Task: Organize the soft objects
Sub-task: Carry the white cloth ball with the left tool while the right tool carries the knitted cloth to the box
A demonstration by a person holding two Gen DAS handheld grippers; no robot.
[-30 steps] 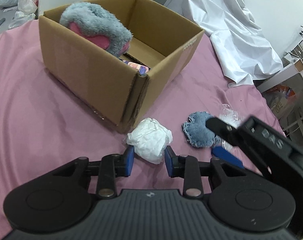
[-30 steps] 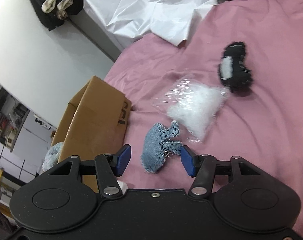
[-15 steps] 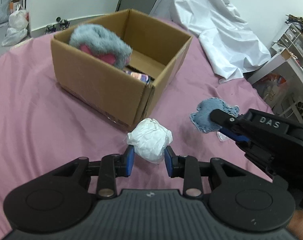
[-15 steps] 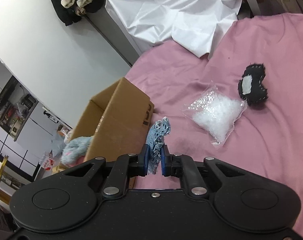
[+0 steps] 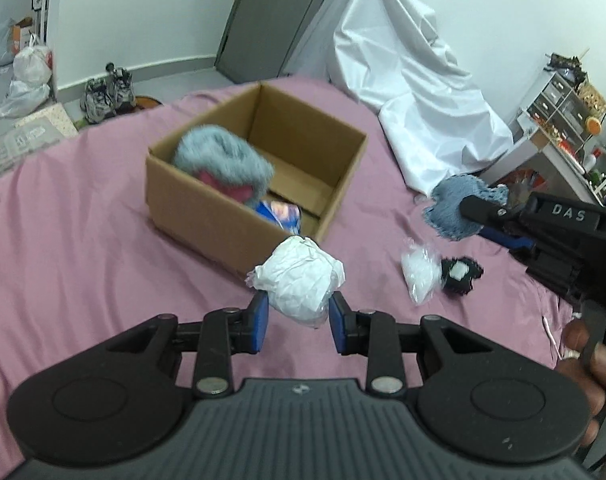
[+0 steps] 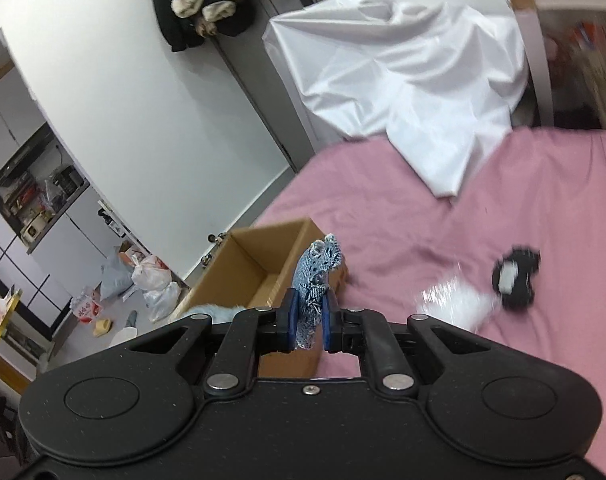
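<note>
My left gripper [image 5: 297,320] is shut on a crumpled white bundle [image 5: 299,276], held above the pink cover just in front of the open cardboard box [image 5: 207,216]. A fluffy grey-and-pink plush [image 5: 223,162] and a blue item [image 5: 281,214] lie inside the box. My right gripper [image 6: 308,320] is shut on a blue denim patch [image 6: 317,276], lifted off the bed to the right of the box [image 6: 243,264]; the same denim patch [image 5: 449,206] also shows in the left wrist view.
A clear bag of white stuffing [image 5: 419,270] and a black-and-white patch [image 5: 459,274] lie on the pink bed cover [image 5: 83,240] right of the box. A white sheet [image 5: 415,92] drapes something at the far edge. Bags and shoes [image 5: 107,94] sit on the floor.
The right gripper closed on the denim patch and lifted it off the bed. The left gripper rose with the white bundle. Both now look down on the box from higher.
</note>
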